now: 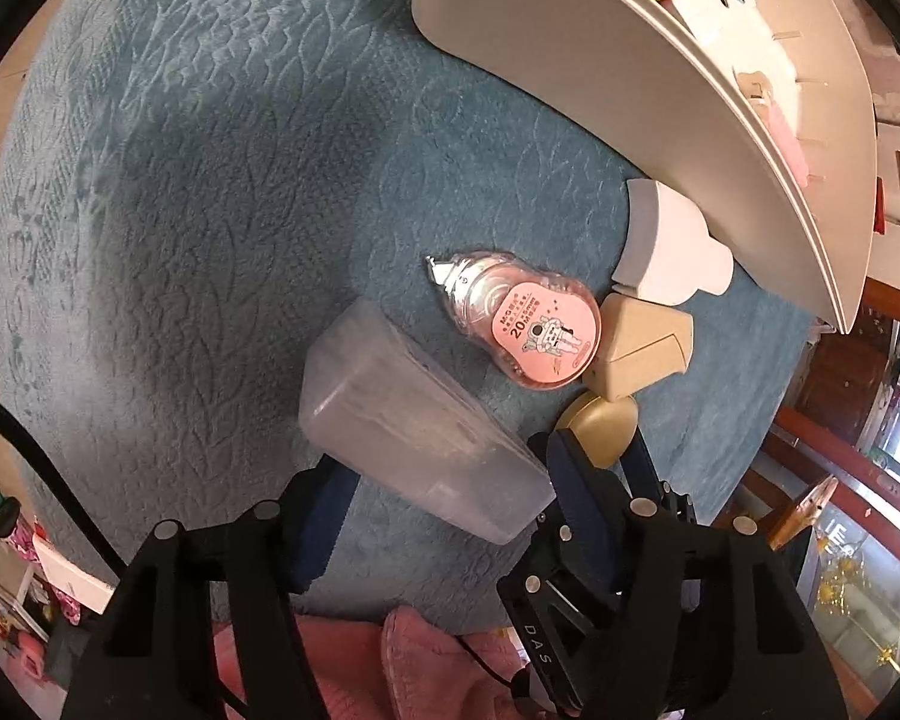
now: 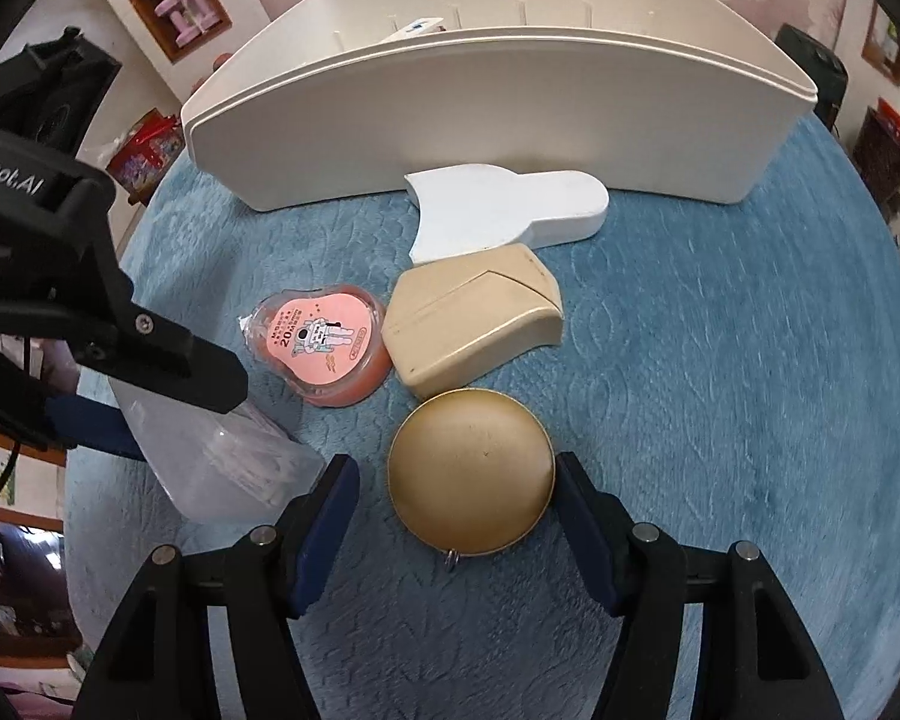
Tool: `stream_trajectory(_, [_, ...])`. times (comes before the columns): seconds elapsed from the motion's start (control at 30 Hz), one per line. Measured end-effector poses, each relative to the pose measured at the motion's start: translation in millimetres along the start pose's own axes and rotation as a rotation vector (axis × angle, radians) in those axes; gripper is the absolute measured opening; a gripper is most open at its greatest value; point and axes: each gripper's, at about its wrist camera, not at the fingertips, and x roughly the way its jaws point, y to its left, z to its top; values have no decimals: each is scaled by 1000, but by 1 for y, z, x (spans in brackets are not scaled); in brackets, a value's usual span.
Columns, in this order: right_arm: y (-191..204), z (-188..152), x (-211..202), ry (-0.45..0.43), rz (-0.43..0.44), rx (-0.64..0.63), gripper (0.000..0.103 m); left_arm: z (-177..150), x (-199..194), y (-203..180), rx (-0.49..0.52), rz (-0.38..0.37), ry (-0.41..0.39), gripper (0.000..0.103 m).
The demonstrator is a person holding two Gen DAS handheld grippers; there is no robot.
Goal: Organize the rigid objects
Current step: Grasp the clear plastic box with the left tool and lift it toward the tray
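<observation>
Right wrist view: right gripper (image 2: pixel 456 504) straddled the gold round case (image 2: pixel 471 471), right pad touching its rim, left pad apart. Left gripper (image 1: pixel 444 492) spanned the clear plastic box (image 1: pixel 414 420); pad contact unclear. Beyond: pink correction tape (image 2: pixel 324 348), beige block (image 2: pixel 474 315).

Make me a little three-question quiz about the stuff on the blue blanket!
1. True or false: the gold disc sits between the right gripper fingers.
2. What lies between the left gripper fingers: A the clear box, B the pink tape, C the white block?
3. Fill in: the pink tape lies beside the ___ block.

Key: 1 true. 2 A. 3 tan.
</observation>
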Motion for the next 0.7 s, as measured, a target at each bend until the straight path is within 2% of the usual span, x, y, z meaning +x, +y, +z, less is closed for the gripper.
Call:
stream_trajectory(0.07, [2, 1, 0, -6, -16, -19, 56, 4, 1, 1, -4, -1, 2, 61])
stream_trajectory(0.33, [1, 3, 1, 7, 11, -17, 56, 2, -4, 27, -63, -67, 22, 48])
stream_trajectory(0.53, [1, -7, -4, 38, 13, 10, 56, -4, -9, 45, -68, -107, 34, 41])
stream_trajectory(0.7, [8, -16, -8, 74, 28, 45, 56, -9, -19, 60, -30, -102, 13, 40])
